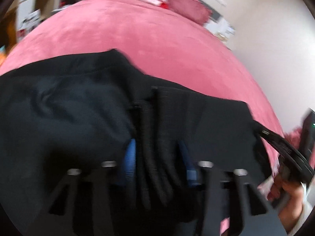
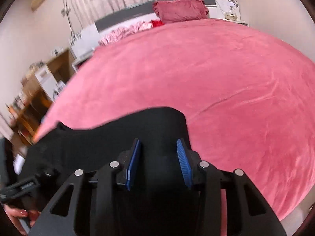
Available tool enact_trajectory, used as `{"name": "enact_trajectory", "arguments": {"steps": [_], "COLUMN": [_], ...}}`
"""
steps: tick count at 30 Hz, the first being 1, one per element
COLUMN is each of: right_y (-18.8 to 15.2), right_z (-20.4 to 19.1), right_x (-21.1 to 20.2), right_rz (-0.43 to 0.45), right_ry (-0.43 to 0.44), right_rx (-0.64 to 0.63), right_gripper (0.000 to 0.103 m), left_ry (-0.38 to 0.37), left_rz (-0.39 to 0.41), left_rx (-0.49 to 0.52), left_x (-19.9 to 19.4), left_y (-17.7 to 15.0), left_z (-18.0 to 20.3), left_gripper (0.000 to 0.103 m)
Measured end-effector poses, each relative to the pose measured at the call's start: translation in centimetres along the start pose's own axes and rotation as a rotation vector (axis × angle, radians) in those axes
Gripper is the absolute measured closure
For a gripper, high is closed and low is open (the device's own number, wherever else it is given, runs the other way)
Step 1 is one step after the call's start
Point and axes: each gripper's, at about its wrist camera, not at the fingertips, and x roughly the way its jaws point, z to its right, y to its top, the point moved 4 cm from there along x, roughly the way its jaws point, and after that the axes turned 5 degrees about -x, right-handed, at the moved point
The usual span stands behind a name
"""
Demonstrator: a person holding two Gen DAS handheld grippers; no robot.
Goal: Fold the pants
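Black pants (image 1: 78, 108) hang in the air above a pink bed (image 1: 147, 39), held by both grippers. My left gripper (image 1: 157, 153) is shut on a bunched fold of the pants between its blue pads (image 1: 131, 157). In the right wrist view, my right gripper (image 2: 159, 157) is shut on the black pants (image 2: 137, 129), thick cloth filling the gap between its blue pads (image 2: 183, 161). The right gripper also shows at the right edge of the left wrist view (image 1: 285, 153), clamped on the pants' edge.
The pink bed (image 2: 216, 78) stretches ahead, with a dark pink pillow (image 2: 181, 9) and a grey headboard (image 2: 122, 15) at its far end. A white nightstand (image 2: 232, 11) stands at the far right. Wooden shelves (image 2: 35, 98) stand left of the bed.
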Motion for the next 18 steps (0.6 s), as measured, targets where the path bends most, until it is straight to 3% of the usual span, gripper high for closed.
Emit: {"name": "enact_trajectory", "arguments": {"steps": [2,5,9,12,15,18], "right_y": [-0.2,-0.7,-2.9,-3.8,-3.9,-4.0], "right_z": [0.1,0.4,0.2,-0.4,-0.5,-0.5], "right_x": [0.2,-0.8,-0.9,0.2,0.1,-1.0], "right_rz": [-0.009,-0.008,-0.024,-0.014,-0.001,0.03], "right_ry": [-0.007,0.01,-0.025,-0.087,-0.101,-0.106], "right_rx": [0.015,0.046,-0.034,-0.13,-0.147,-0.135], "right_gripper": [0.064,0.064,0.064,0.063,0.063,0.063], "left_ry": [-0.014,-0.013,0.017,0.019,0.03,-0.023], "left_rz": [0.012,0.037,-0.01,0.002,0.023,0.025], "left_rx": [0.013,0.049,0.019,0.077,0.109,0.027], "left_x": [-1.4,-3.2,-1.2,-0.4,-0.7,-1.9], "left_y": [0.0,-0.3,-1.0,-1.0,-1.1,-0.7], "left_z": [0.7,1.2,-0.7,-0.6,-0.4,-1.2], "left_gripper": [0.087,0.088,0.088,0.084,0.079,0.066]}}
